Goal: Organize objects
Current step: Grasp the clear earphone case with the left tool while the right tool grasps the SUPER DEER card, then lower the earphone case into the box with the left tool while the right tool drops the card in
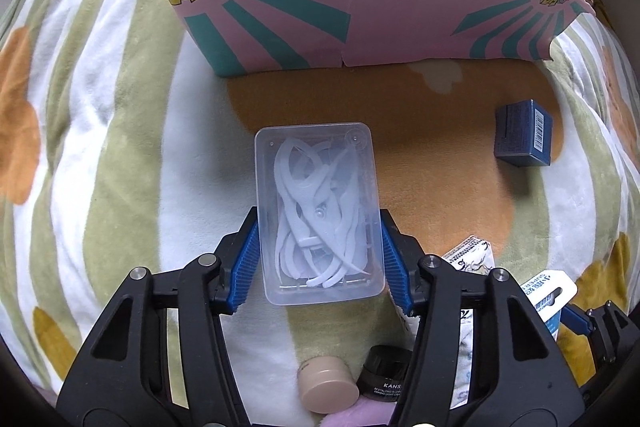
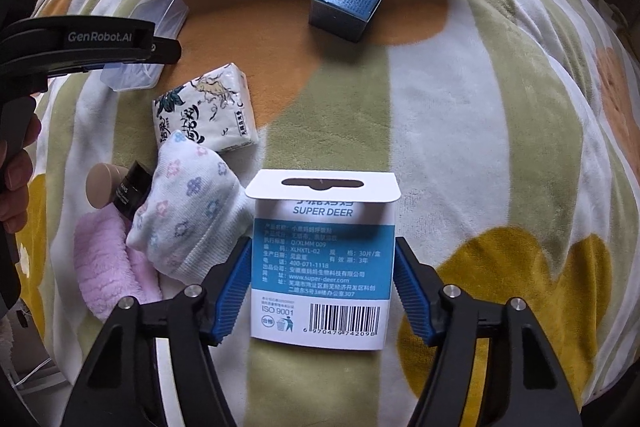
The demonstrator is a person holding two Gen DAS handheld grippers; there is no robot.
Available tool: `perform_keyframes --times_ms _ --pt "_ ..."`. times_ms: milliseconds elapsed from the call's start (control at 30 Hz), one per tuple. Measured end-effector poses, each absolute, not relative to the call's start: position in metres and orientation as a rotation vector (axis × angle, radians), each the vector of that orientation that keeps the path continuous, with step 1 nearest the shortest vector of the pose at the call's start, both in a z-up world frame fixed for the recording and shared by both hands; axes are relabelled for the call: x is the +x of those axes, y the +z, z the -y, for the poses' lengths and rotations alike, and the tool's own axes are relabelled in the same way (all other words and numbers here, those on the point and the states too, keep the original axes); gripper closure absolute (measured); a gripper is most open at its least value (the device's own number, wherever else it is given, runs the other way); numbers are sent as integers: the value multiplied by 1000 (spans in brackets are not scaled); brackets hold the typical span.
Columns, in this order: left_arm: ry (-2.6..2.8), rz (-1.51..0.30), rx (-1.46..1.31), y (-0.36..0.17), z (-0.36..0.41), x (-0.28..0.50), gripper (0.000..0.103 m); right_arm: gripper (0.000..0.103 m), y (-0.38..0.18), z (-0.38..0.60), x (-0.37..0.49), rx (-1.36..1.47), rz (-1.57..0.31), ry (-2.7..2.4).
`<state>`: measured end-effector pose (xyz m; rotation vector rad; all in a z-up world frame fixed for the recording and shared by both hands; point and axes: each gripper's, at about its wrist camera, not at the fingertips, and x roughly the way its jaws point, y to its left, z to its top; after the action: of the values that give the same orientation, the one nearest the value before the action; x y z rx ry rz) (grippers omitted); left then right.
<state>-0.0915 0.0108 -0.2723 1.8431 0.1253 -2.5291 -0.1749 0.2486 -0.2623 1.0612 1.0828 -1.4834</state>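
My left gripper (image 1: 319, 259) is shut on a clear plastic box of white floss picks (image 1: 318, 211), held above the blanket in front of the pink cardboard box (image 1: 360, 11). My right gripper (image 2: 323, 289) is shut on a white and blue SUPER DEER carton (image 2: 322, 267), its blue pads against both sides. The carton's hang tab also shows at the right edge of the left wrist view (image 1: 550, 287). The left gripper arm and the clear box (image 2: 160, 15) show at the left of the right wrist view.
A dark blue small box (image 1: 524, 133) (image 2: 346, 1) lies on the orange patch. A tissue pack (image 2: 206, 109), a flowered sock (image 2: 192, 215), a pink towel (image 2: 108, 271), a beige jar (image 1: 328, 383) and a black jar (image 1: 386, 373) lie on the striped blanket (image 2: 480, 127).
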Motion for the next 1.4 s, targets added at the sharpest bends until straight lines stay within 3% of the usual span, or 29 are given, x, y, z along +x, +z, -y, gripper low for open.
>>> perform_keyframes --times_ms 367,633,800,1100,1400 --pt "-2550 -207 1803 -243 9 -87 52 40 -242 -263 -192 1077 -1038 -1493" --pt "-2595 -257 1725 -188 15 -80 52 40 -184 -259 -217 1047 -955 -1539" --pt "-2645 -241 1655 -144 17 -91 52 40 -127 -221 -228 1002 -899 -1573" --pt "-2779 -174 1501 -80 43 -143 52 40 -71 -120 -231 866 -841 -1579" --pt "-2791 -201 1514 -85 55 -215 52 40 -52 -32 -231 824 -835 -1509"
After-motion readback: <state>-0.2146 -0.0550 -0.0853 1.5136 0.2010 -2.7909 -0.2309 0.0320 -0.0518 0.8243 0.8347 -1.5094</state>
